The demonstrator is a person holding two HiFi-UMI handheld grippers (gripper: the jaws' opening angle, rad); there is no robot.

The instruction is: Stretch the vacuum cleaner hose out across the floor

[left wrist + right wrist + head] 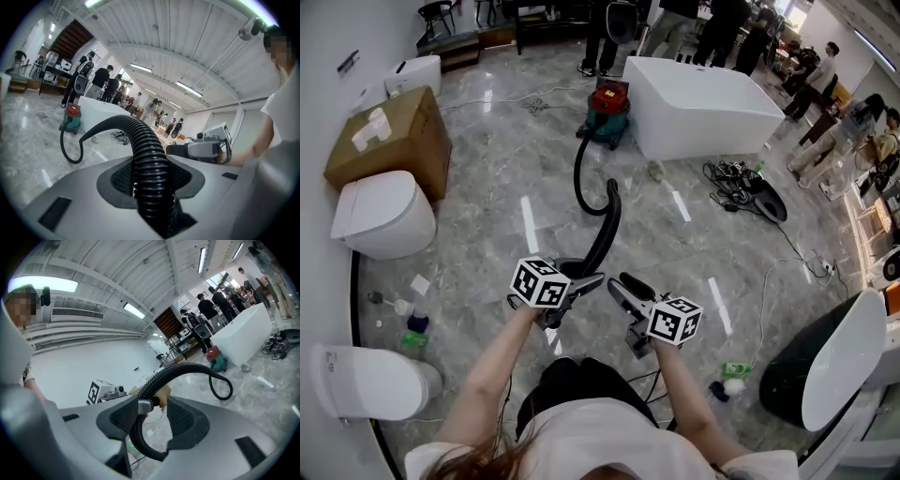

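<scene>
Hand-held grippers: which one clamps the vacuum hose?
The left hand-held gripper, jaws shut round the black ribbed hose; the right hand-held gripper has its jaws apart.

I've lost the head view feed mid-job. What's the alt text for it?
The left gripper holds the black hose in its jaws, with the right gripper close beside it. The hose curves away over the grey floor to a red and green vacuum by a white bathtub. Toilets and a cardboard box stand at left, with people behind.

My grey left gripper (587, 281) bites the black ribbed hose (149, 159); the grey right gripper (624, 284) (jaws apart, pressing nothing) sits just beside it, both bare forearms (492, 375) outstretched.
</scene>
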